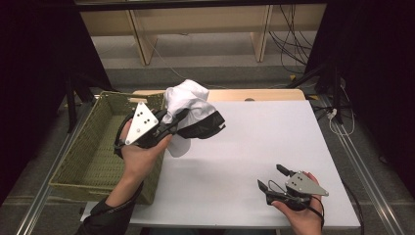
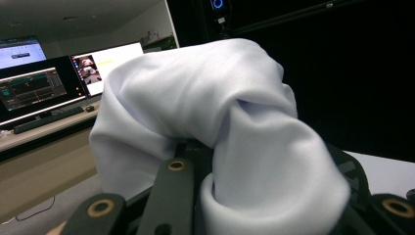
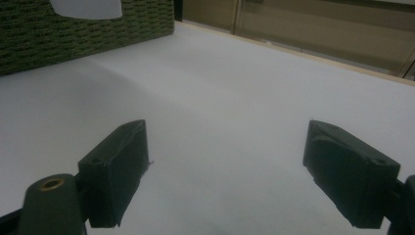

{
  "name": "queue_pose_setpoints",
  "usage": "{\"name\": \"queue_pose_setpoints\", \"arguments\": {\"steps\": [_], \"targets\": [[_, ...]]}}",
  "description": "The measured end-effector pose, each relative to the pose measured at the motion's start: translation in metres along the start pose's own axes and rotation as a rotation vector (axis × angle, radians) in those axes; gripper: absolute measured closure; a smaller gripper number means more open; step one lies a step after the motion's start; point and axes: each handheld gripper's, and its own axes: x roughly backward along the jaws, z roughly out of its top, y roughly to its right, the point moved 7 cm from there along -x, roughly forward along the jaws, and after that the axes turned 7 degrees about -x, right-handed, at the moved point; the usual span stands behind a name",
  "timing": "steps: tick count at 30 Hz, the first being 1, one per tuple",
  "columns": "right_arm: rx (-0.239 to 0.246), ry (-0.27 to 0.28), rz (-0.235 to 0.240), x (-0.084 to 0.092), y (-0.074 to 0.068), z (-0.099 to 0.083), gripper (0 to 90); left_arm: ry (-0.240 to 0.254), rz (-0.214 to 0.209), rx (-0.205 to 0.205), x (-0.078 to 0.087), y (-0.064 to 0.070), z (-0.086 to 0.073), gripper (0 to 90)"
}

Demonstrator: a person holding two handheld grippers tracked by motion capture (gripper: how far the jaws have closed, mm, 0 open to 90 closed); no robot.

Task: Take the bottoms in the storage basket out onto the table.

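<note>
A: What did the left tool [image 1: 183, 120] hold?

B: It was clamped on a bundled garment [image 1: 192, 105], white cloth with a black part, lifted above the tabletop [image 1: 274, 142] at about ten o'clock from the centre, just beside the near corner of the green woven basket [image 1: 93, 161].

A: And the right tool [image 1: 272, 177]?

B: Released: its jaws stood wide apart with nothing between them, low over bare tabletop at about five o'clock.

A: What was hidden or unclear?

B: In the left gripper view the white cloth [image 2: 220, 132] draped over the jaws, so their tips were covered. Whether the black part was a second piece or the same garment could not be told.

A: What did one view add?

B: The high view showed both hands and the basket's interior. The right gripper view showed the basket wall [image 3: 73, 29] at eleven o'clock, with a hanging white corner [image 3: 85, 7] cut off at the top edge. The left gripper view showed monitors [image 2: 39, 78] at nine o'clock.
</note>
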Motion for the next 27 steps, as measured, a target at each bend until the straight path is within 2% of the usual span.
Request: {"name": "queue_pose_setpoints", "arguments": {"steps": [27], "targets": [[-0.001, 0.0, 0.0, 0.0, 0.0, 0.0, 17.7, -0.017, -0.031, -0.009, -0.007, 0.013, -0.004, 74.6]]}}
